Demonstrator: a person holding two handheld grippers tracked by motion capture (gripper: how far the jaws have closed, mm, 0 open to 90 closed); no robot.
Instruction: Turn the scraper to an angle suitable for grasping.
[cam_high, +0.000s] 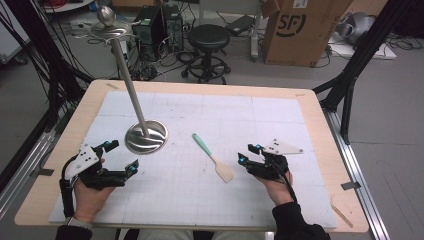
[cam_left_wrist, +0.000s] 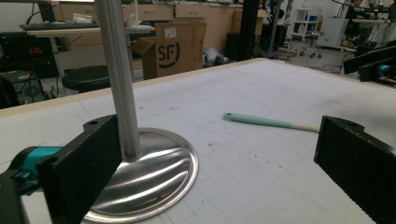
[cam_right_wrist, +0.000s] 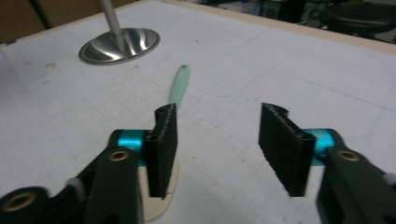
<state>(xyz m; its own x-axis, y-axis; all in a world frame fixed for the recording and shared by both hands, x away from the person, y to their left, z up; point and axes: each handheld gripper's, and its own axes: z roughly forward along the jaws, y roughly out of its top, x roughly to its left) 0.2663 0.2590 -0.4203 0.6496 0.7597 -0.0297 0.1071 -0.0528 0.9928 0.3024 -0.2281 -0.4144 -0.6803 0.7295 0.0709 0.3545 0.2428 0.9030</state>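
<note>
Lying untouched at centre frame, the spatula (cam_high: 212, 157) awaits pickup; left gripper (cam_high: 119, 157) and right gripper (cam_high: 248, 154) fingers gape empty

Spatula (cam_high: 213, 157) flat on the mat (cam_high: 280, 120), blade end toward the person; right gripper (cam_high: 248, 154) just beside that blade, on its right. Stand (cam_high: 145, 136) sits well to the spatula's left, pole leaning away. Left gripper (cam_high: 122, 156) rests just short of the stand's base, on the person's side. Stool (cam_high: 208, 37) and box (cam_high: 300, 30) beyond the table's far edge
</note>
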